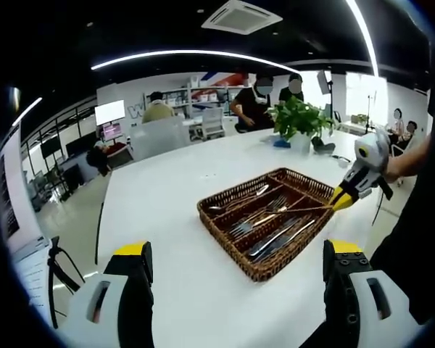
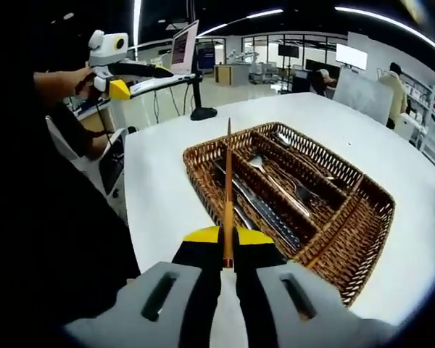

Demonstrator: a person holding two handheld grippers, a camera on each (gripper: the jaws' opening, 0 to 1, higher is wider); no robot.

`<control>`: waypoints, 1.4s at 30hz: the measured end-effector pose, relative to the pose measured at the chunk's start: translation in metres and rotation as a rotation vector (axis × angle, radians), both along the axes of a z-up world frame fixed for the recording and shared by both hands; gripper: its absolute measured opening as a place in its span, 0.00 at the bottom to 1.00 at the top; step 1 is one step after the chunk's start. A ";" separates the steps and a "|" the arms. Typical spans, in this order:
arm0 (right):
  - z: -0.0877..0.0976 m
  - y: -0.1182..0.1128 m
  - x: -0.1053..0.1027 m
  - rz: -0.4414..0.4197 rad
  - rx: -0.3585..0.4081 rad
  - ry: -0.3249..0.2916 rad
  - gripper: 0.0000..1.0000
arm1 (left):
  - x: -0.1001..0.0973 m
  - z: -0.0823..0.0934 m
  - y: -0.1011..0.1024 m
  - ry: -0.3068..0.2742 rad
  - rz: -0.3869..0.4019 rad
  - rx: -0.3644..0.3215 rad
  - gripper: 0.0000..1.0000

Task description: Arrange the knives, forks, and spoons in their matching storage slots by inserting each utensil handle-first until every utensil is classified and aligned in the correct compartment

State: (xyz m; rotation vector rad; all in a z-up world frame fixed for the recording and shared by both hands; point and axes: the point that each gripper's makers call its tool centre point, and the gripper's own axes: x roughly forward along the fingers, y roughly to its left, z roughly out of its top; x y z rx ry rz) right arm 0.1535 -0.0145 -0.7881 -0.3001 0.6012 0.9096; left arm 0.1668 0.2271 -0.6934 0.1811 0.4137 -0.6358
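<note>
A brown wicker tray [image 1: 257, 272] [image 2: 348, 268] with three long slots lies on the white table [image 1: 167, 203]. Its slots hold a spoon [image 1: 239, 201], forks [image 1: 259, 217] and knives [image 1: 279, 238]. My right gripper [image 2: 228, 238] [image 1: 341, 197] is shut on a slim brown-handled utensil [image 2: 228, 188] [image 1: 304, 209], whose kind I cannot tell. The utensil is held level above the tray and points along its slots. My left gripper [image 1: 237, 250] stands wide open short of the tray's near corner, nothing between its fingers. In the right gripper view the left gripper [image 2: 119, 87] hovers beyond the table's far edge.
A potted plant [image 1: 299, 119] stands on the table behind the tray. Several people sit at the back of the room. A laptop on a stand [image 2: 185, 43] is beyond the table edge. White tabletop surrounds the tray on all sides.
</note>
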 end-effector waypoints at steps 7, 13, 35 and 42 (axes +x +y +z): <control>-0.001 -0.023 0.012 -0.149 -0.033 -0.004 0.03 | 0.001 0.000 -0.002 0.000 -0.008 0.002 0.99; 0.007 -0.048 0.025 -0.300 -0.046 -0.037 0.03 | 0.005 0.001 -0.010 -0.002 -0.031 0.000 0.99; 0.030 -0.134 0.041 -0.741 0.020 -0.028 0.03 | 0.021 0.000 -0.027 -0.004 -0.111 -0.003 0.99; 0.034 -0.139 0.043 -0.778 0.026 -0.033 0.03 | 0.025 0.003 -0.029 -0.010 -0.124 -0.001 0.99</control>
